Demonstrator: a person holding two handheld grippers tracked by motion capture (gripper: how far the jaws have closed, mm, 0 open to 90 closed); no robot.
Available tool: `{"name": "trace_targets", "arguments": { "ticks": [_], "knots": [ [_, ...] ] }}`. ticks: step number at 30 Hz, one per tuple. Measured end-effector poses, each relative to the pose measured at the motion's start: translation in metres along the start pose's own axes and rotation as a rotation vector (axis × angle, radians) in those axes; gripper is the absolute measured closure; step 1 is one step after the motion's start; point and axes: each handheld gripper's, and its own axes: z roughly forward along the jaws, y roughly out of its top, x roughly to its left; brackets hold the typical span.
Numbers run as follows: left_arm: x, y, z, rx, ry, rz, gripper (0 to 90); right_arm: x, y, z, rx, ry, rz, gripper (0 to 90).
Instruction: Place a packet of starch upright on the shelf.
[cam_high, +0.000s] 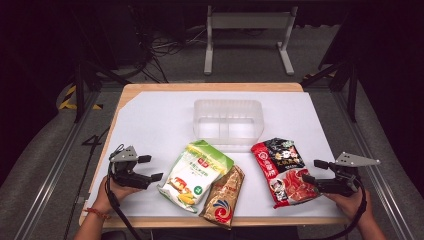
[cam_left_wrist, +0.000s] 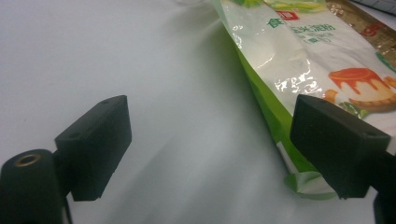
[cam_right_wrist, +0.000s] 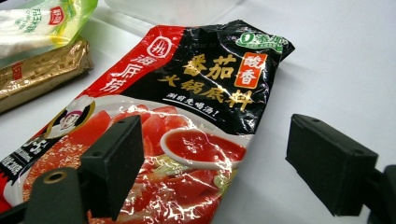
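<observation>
step: I'm lining up both pickups | left gripper (cam_high: 150, 168) jaws wide, empty, beside green-white pouch (cam_high: 196, 175) on bench (cam_high: 150, 120) | right gripper (cam_high: 316, 171) jaws wide over red pouch (cam_high: 283, 171) | advice: I'm aiming to straddle each edge squarely, closing slowly near clear bin (cam_high: 228, 120)

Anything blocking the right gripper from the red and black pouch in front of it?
Nothing visible. The right gripper is open, facing the red and black pouch, with bare white table cover between its fingers.

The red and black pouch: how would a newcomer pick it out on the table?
On the white table, look below the clear bin, toward the right hand-held gripper. The red and black pouch lies apart from the two overlapping packets, showing tomato pictures.
</observation>
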Motion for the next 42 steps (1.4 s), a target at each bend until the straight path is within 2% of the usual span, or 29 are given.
{"name": "trace_targets", "arguments": {
  "ticks": [2,6,10,13,17,21,22,28,31,33,39,42],
  "knots": [
    [-0.002,0.002,0.000,0.003,0.002,0.009,16.6,0.000,0.000,0.000,0.002,0.005,0.002,19.3],
    [-0.005,0.010,-0.001,-0.006,-0.048,0.024,19.8,0.002,0.002,0.003,0.011,0.003,0.002,18.9],
    [-0.006,0.019,0.000,-0.001,-0.061,0.030,20.6,0.003,0.003,0.005,0.014,0.005,-0.011,18.9],
    [-0.006,0.028,0.006,0.016,-0.075,0.031,21.0,0.004,0.003,0.006,0.019,0.010,-0.010,18.7],
    [-0.007,0.038,0.018,0.045,-0.093,0.052,20.9,0.004,0.003,0.007,0.017,0.017,-0.008,18.6],
    [-0.003,0.050,0.032,0.055,-0.114,0.059,20.8,0.007,0.003,0.009,0.028,0.018,-0.015,18.6],
    [-0.002,0.053,0.036,0.062,-0.129,0.053,20.7,0.008,0.003,0.009,0.030,0.018,-0.016,18.6],
    [0.004,0.065,0.054,0.069,-0.144,0.040,20.5,0.009,0.003,0.009,0.035,0.017,-0.022,18.6],
    [0.007,0.067,0.066,0.103,-0.153,0.040,19.7,0.009,0.002,0.009,0.036,0.013,-0.022,18.6],
    [0.008,0.068,0.071,0.114,-0.157,0.033,18.3,0.009,0.002,0.008,0.036,0.013,-0.023,18.6],
    [0.013,0.075,0.077,0.101,-0.171,0.006,16.9,0.009,0.002,0.009,0.039,0.013,-0.022,18.1],
    [0.016,0.077,0.085,0.127,-0.188,-0.008,16.5,0.010,0.002,0.009,0.042,0.016,-0.022,18.1]
  ]
}}
